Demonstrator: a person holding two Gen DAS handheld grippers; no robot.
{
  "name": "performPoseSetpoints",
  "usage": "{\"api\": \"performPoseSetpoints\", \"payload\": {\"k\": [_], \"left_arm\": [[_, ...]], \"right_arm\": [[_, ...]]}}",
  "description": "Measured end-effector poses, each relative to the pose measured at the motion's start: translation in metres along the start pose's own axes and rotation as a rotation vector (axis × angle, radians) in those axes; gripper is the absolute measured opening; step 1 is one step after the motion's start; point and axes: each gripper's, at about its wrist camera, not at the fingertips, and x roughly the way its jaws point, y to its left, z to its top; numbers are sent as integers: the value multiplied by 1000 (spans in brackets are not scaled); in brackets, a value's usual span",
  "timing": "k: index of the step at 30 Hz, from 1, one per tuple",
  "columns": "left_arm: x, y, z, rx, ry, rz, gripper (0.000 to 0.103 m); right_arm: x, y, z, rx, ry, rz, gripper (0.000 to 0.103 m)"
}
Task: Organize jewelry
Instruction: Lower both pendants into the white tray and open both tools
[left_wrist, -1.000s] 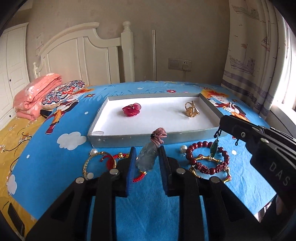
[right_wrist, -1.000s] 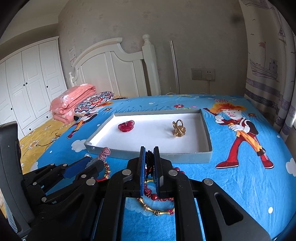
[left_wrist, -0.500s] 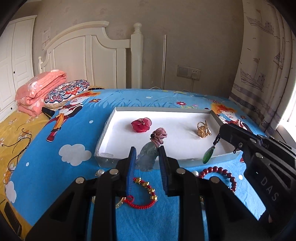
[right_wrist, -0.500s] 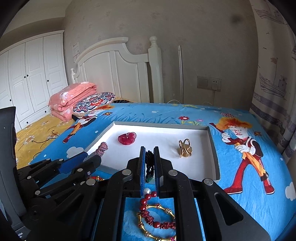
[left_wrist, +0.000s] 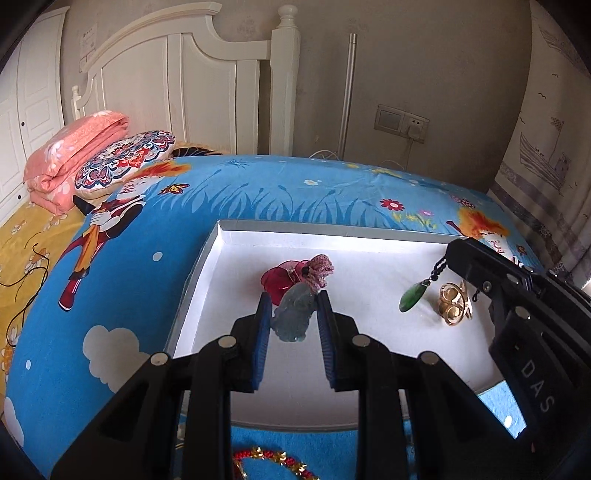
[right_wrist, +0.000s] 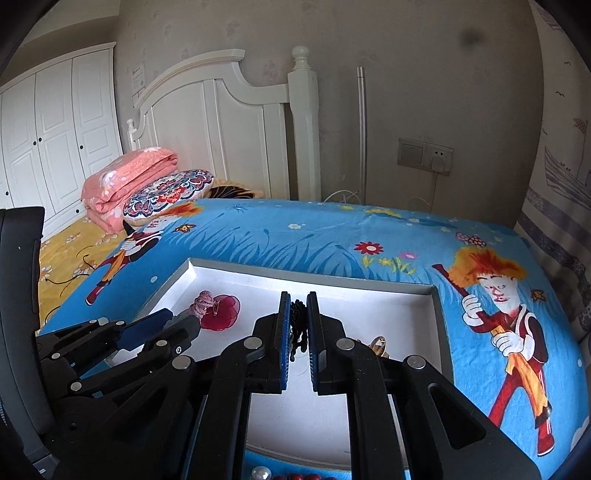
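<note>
The left gripper (left_wrist: 291, 314) is clamped on a pale blue-grey carved pendant (left_wrist: 293, 317) with a pink knotted cord top (left_wrist: 320, 267), held above the left part of the white tray (left_wrist: 207, 269), just in front of a red flower brooch (left_wrist: 279, 278) lying on the tray floor. The right gripper (right_wrist: 296, 328) has its jaws nearly closed on a black braided cord (right_wrist: 297, 326); in the left wrist view that cord runs down to a green oval pendant (left_wrist: 413, 300) hanging free over the tray's right half, just beside a gold ring (left_wrist: 454, 304) resting on the floor. The tray's low grey walls frame a wide bare white stretch between the brooch and the ring, and its near part is bare too. The tray sits on a blue cartoon blanket (left_wrist: 129, 288). In the right wrist view the green pendant itself is hidden below the fingers, and only a sliver of the ring shows behind the right finger. At the bottom edge, a red and gold bracelet (left_wrist: 273, 456) in the left view and a white pearl (right_wrist: 261, 472) beside dark red beads (right_wrist: 306, 476) in the right view are cut off by the gripper bodies. Whether the blue-grey pendant touches the tray floor cannot be told.
</note>
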Motion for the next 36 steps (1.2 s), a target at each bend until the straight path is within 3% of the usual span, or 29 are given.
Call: {"api": "performPoseSetpoints", "payload": {"k": [5,7,10,13,17,21,23,28,36], "left_arm": [[19,3,2,-13,39,5,24],[20,5,0,-16,32,17,25],[17,10,0,-32,19,29,38],[13,14,2,-36,4,38,43],[-1,16,2,-26,-27,54,68],[-24,16,-6,7,-59,76,80],[-38,13,-15,34,-88,78,86],[-67,8,-45,73,-152,101,88],[-94,12,-96,76,-160,86,88]], "right_arm": [[14,-3,1,10,38,2,11],[16,-5,1,16,45,-5,19],[15,-8,-1,21,44,-5,34],[14,-11,-4,25,48,-12,34],[6,-16,-10,41,60,-17,35],[-20,-18,-19,47,37,2,49],[-34,-17,-28,34,26,6,49],[-65,-16,-59,13,26,20,49],[-93,-7,-108,-15,46,54,49]]}}
